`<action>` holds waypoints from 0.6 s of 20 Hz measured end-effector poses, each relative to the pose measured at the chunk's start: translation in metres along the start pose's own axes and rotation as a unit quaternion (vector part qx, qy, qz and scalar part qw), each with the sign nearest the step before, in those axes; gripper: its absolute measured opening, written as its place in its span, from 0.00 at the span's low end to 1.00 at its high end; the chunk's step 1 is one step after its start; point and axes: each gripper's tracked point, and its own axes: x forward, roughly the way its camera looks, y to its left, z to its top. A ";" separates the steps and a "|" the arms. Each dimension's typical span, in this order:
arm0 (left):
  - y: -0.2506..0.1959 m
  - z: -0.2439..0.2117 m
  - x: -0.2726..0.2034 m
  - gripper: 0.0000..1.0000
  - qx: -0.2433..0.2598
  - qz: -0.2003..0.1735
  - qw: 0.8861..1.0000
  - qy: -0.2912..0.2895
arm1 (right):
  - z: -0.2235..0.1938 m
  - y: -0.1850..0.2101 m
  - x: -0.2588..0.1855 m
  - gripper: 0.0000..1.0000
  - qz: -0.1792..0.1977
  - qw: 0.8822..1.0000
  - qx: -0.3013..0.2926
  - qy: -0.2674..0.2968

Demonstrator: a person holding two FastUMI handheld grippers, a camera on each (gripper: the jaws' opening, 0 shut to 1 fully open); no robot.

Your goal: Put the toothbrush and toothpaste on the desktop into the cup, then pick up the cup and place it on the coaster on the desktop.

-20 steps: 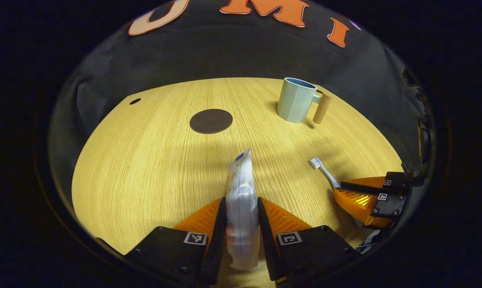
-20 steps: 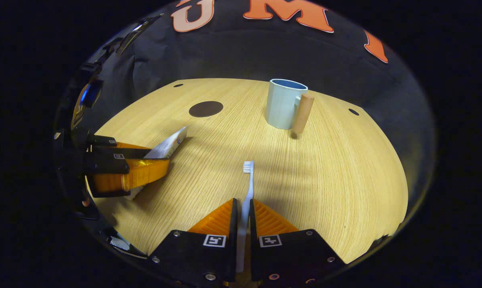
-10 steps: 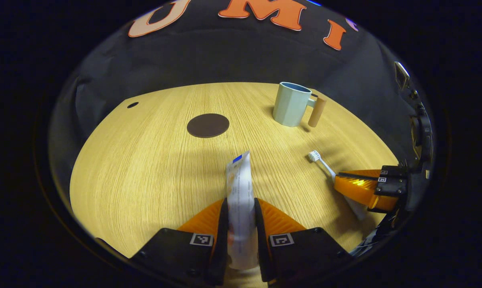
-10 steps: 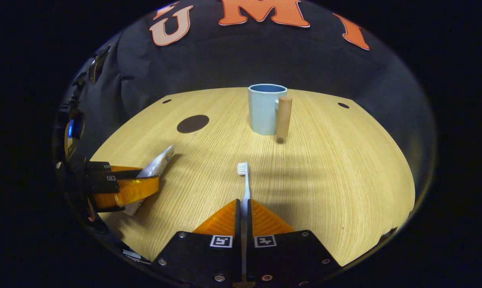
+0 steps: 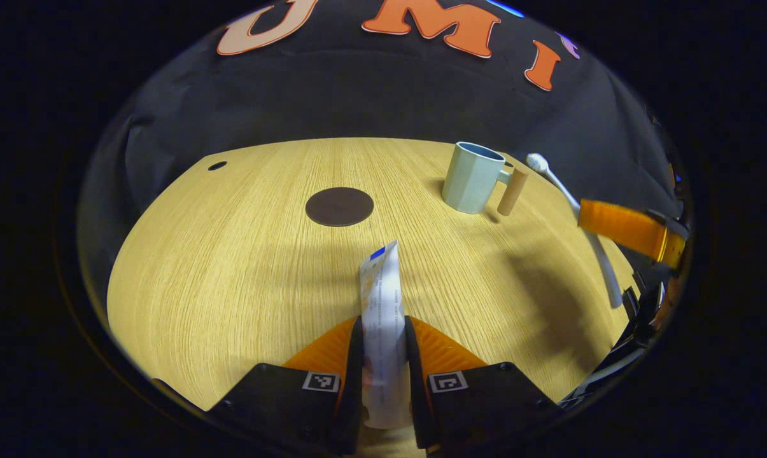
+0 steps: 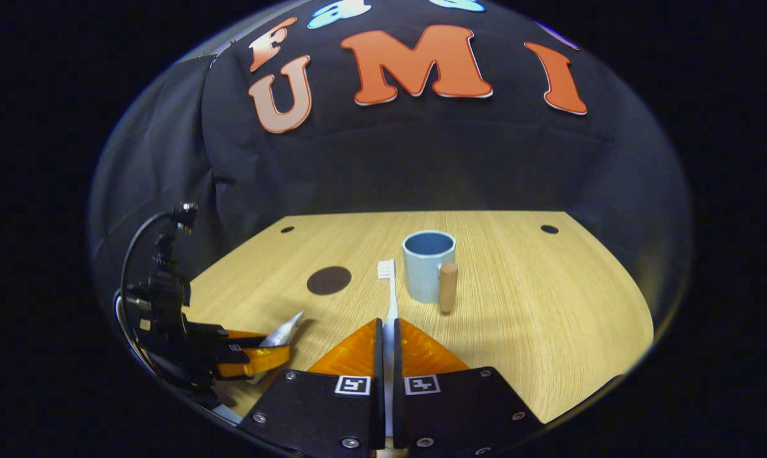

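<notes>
A white toothpaste tube with printed colour patches is clamped between both fingers of the left gripper, its flat crimped end pointing forward over the light wood-grain desktop. In the right gripper view the same tube is seen low at the left, held just above the desktop edge by the left gripper

A white plastic toothbrush is pinched on its handle between the two closed fingers of the right gripper, bristle head forward and raised clear of the desktop. In the left gripper view the toothbrush is seen at the right, tilted, with its head up near the cup's handle and the right gripper clenched around its shaft

The pale blue faceted cup with a cylindrical wooden handle stands upright on the desktop, empty as far as its open mouth shows, with the toothbrush head just to its left in the right gripper view. The dark round flat coaster lies bare on the desktop, well apart from the cup, to its left in both views; it is also seen at
</notes>
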 end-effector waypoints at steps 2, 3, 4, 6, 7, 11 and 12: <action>0.001 0.002 -0.001 0.36 -0.003 -0.002 1.000 -0.003 | 0.025 -0.002 0.012 0.05 0.006 0.999 0.004 -0.033; 0.001 0.004 -0.001 0.37 -0.003 -0.001 1.000 -0.006 | 0.036 -0.004 0.016 0.05 0.005 0.999 0.004 -0.048; 0.001 0.005 -0.001 0.37 -0.003 -0.001 1.000 -0.008 | 0.050 -0.006 0.019 0.05 0.006 0.998 0.006 -0.063; 0.003 0.009 -0.001 0.36 -0.006 0.000 1.000 -0.013 | 0.071 -0.010 0.030 0.05 0.010 0.996 0.014 -0.090; 0.004 0.012 -0.002 0.38 -0.009 -0.001 1.000 -0.015 | 0.081 -0.011 0.036 0.05 0.017 0.995 0.025 -0.099; 0.008 0.015 -0.005 0.36 -0.018 0.002 0.999 -0.027 | 0.112 -0.012 0.061 0.05 0.037 0.988 0.070 -0.136; 0.009 0.018 -0.007 0.37 -0.021 0.004 0.999 -0.030 | 0.117 -0.018 0.066 0.05 0.034 0.985 0.077 -0.149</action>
